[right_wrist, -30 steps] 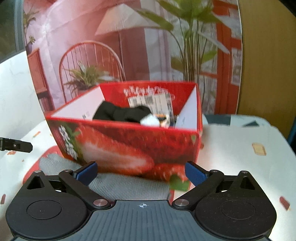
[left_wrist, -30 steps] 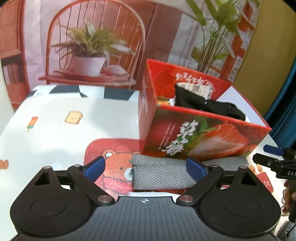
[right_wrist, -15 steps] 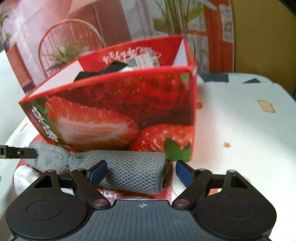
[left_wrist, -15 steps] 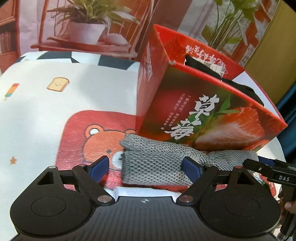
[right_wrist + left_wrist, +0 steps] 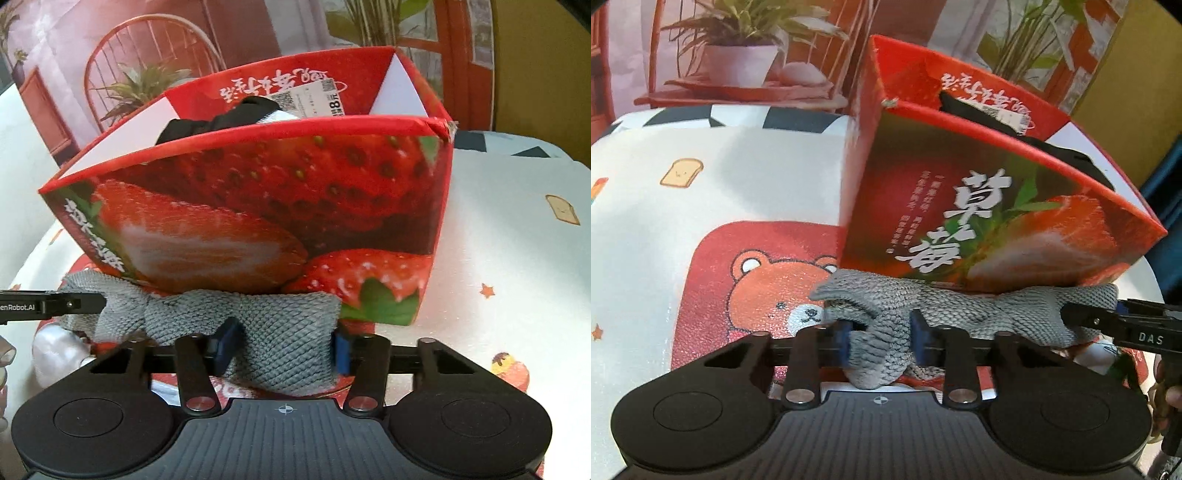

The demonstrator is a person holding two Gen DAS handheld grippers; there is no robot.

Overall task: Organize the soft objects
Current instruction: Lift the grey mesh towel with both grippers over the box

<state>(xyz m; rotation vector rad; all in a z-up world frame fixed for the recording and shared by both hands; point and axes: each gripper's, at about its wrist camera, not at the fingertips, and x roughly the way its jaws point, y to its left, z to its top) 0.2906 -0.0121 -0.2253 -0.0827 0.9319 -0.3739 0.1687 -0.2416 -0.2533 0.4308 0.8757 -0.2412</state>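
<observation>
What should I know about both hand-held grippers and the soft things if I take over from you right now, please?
Left hand-held gripper: its jaws have just been closing and now pinch one end of the grey knitted cloth.
Right hand-held gripper: its jaws have just been closing too and now grip the other end of the same cloth.
The cloth lies on the bear-print mat, right in front of the strawberry box.
Done: a black soft item already sits in the box.
Left: lift the grey cloth and probably put it in the box too.
</observation>
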